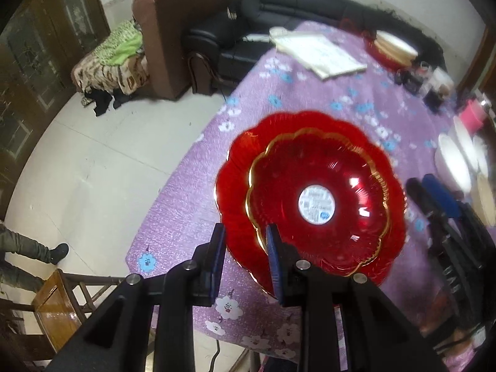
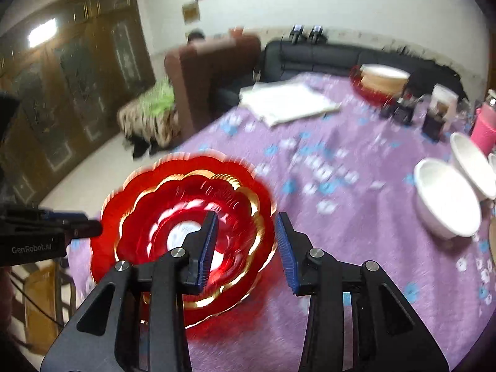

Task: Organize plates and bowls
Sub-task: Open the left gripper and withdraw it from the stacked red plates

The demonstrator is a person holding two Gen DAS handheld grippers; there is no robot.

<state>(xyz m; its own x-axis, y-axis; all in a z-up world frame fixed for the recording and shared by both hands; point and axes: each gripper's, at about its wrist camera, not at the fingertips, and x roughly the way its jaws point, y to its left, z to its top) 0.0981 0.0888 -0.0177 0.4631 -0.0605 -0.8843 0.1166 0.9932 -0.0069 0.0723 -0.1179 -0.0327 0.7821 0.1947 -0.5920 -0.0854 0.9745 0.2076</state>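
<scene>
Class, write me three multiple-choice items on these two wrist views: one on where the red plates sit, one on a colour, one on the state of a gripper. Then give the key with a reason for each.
1. Where does the smaller red plate lie?
A. on the larger red plate
B. inside a white bowl
C. on the floor

2. What colour is the tablecloth?
A. green
B. purple with flowers
C. plain black

3. How does the right gripper stand?
A. shut on a bowl
B. shut on a cup
C. open, holding nothing

Key:
1 A, its gold rim sits within the larger red plate.
2 B, purple cloth with blue and white flowers.
3 C, a clear gap shows between its fingers.
</scene>
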